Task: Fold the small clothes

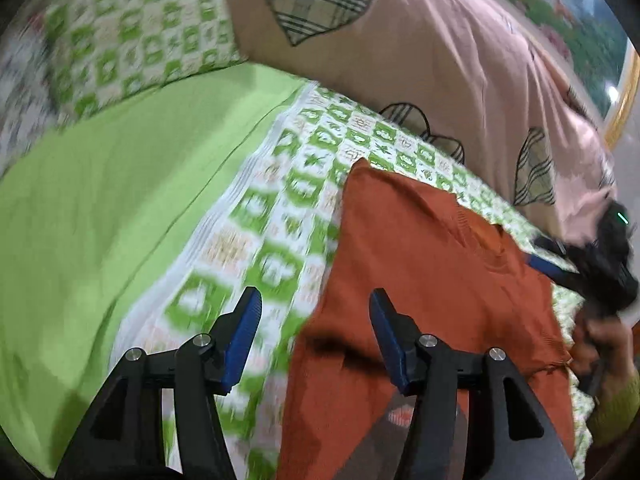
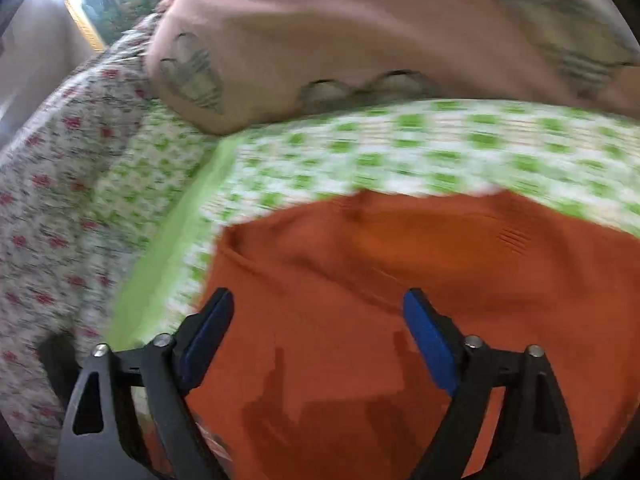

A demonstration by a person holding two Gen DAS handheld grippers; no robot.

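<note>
A small rust-orange knit garment [image 1: 432, 264] lies flat on the green and white patterned bedsheet [image 1: 280, 216]. My left gripper [image 1: 314, 300] is open and empty, hovering over the garment's left edge. The other gripper [image 1: 592, 268] shows at the far right of the left wrist view, at the garment's right side. In the right wrist view the orange garment [image 2: 400, 280] fills the lower frame. My right gripper [image 2: 320, 300] is open and empty just above it. Both views are blurred by motion.
A plain light-green cloth [image 1: 112, 208] lies left of the patterned sheet. A pink pillow with plaid hearts [image 1: 400, 52] sits behind the garment, also in the right wrist view [image 2: 340, 32]. A red-flowered sheet [image 2: 52, 200] lies at the left.
</note>
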